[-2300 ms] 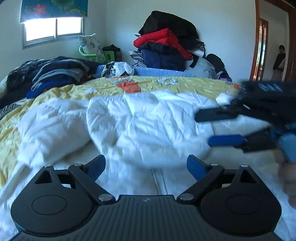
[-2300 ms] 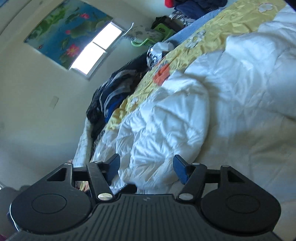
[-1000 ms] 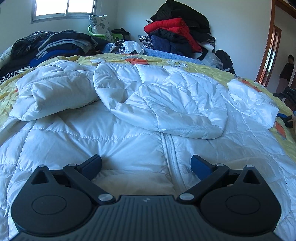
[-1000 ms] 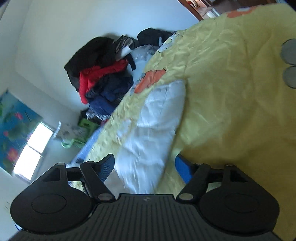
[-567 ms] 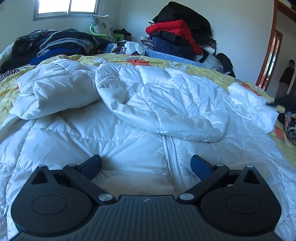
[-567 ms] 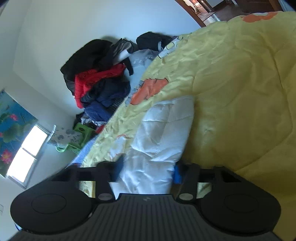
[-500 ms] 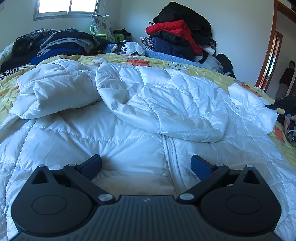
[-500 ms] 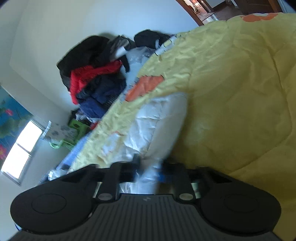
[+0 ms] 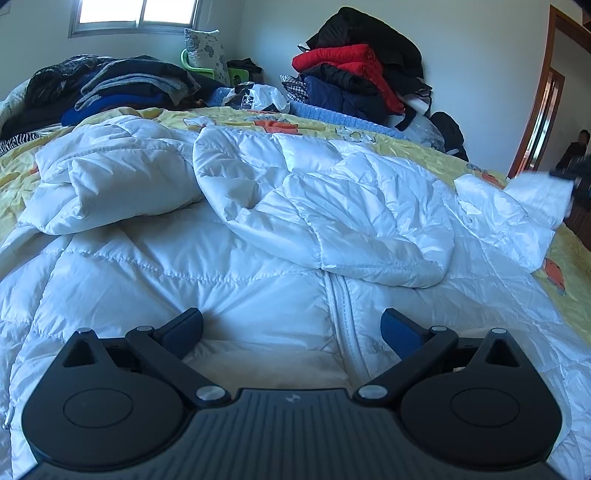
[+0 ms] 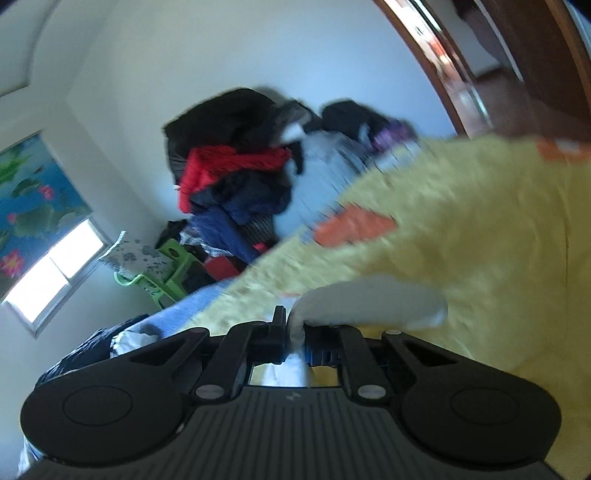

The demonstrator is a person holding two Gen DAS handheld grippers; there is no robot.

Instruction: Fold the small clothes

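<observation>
There is one white puffer jacket (image 9: 236, 266) spread on one yellow bedspread (image 9: 574, 251), with two sleeves in sight: one folded across the chest (image 9: 332, 218), one stretched off to the right (image 9: 517, 210). Two grippers are here, the left gripper (image 9: 291, 328) and the right gripper (image 10: 295, 336). I count two piles of clothes: one dark pile (image 9: 110, 85) near the window and one heap with a red coat (image 9: 354, 70) against the wall. One window (image 9: 136, 14), one green chair (image 10: 162, 277), one patterned cushion (image 9: 205, 50), one lotus blind (image 10: 33, 192), one doorway (image 9: 543, 110), and one person (image 9: 574, 147) standing in it.
</observation>
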